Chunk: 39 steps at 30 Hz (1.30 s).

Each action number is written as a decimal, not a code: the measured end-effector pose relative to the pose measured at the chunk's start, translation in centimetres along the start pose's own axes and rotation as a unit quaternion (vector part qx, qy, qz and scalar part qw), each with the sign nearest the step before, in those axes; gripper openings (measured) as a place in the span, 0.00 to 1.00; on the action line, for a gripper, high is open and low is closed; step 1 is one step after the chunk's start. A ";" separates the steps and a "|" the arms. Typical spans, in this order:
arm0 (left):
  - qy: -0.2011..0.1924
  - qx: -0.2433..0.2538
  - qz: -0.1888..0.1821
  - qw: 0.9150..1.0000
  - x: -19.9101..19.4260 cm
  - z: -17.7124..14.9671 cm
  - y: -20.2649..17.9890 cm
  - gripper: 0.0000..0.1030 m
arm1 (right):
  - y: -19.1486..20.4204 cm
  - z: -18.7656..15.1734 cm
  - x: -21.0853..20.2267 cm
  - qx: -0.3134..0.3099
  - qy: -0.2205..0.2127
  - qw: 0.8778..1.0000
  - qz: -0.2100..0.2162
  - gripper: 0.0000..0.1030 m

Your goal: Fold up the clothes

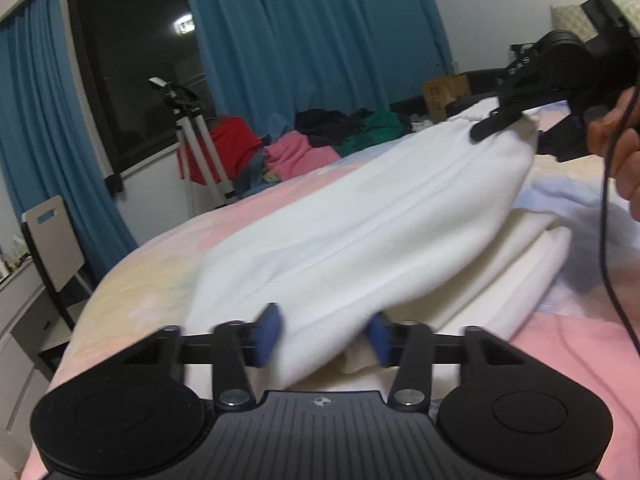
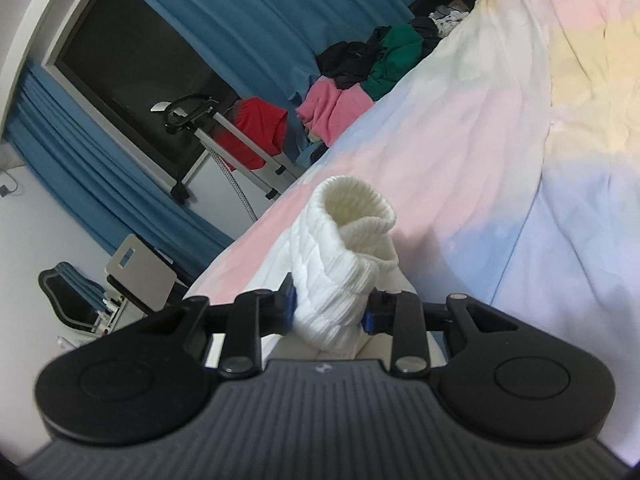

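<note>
Your left gripper (image 1: 322, 334) has its blue-padded fingers (image 1: 267, 332) closed narrowly on a bunched fold of the white garment (image 1: 360, 216), which spreads away from it over the pastel bedspread (image 1: 160, 264) and rises toward your right gripper (image 1: 500, 120), seen in the left wrist view at the upper right. There the right gripper pinches the far end of the garment, lifted above the bed, with your right hand (image 1: 618, 140) wrapped around its handle and a black cable (image 1: 606, 240) hanging down from it. Under the raised cloth, more of the same white fabric lies in folded layers on the bed. In the right wrist view your right gripper (image 2: 330, 306) holds the garment's ribbed cuff (image 2: 352, 224) between its fingers (image 2: 290, 300); the cuff's open mouth points away from the camera, above the bedspread (image 2: 520, 140). Beyond the bed's far edge lies a pile of clothes (image 1: 320, 136) in red, pink, black and green, in front of blue curtains (image 1: 304, 32) and a dark window (image 1: 132, 60). A tripod (image 1: 200, 136) stands by the window, and a grey chair (image 1: 52, 240) sits at the left beside a desk.
</note>
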State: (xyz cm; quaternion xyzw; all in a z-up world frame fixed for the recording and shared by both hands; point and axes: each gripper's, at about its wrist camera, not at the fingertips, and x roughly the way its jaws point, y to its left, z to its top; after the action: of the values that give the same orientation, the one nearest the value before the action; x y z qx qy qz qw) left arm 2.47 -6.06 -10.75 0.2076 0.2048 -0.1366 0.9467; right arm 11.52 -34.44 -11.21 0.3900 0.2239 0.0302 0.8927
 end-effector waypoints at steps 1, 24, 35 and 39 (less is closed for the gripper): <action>-0.001 0.002 -0.001 1.000 -0.3 -0.1 -0.2 0.15 | -0.1 0.0 -0.1 0.000 0.000 1.000 0.000 0.34; 0.059 -0.091 -0.084 0.991 -1.5 -0.5 2.9 0.09 | -5.9 -1.9 1.6 0.142 0.067 0.987 -0.041 0.75; 0.073 -0.167 -0.115 0.977 -2.0 0.2 6.0 0.32 | -2.2 -4.1 5.0 0.009 0.137 0.990 -0.034 0.85; 0.058 -0.226 -0.112 0.966 -2.5 0.8 9.0 0.65 | -0.4 -4.0 4.6 -0.039 0.135 0.988 -0.063 0.65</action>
State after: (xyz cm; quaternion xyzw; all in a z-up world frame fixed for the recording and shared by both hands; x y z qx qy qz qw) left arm 3.58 1.88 -5.96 -0.0286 0.3067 -0.1798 0.9342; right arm 13.91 -30.90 -15.62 0.3327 0.3653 0.0353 0.8687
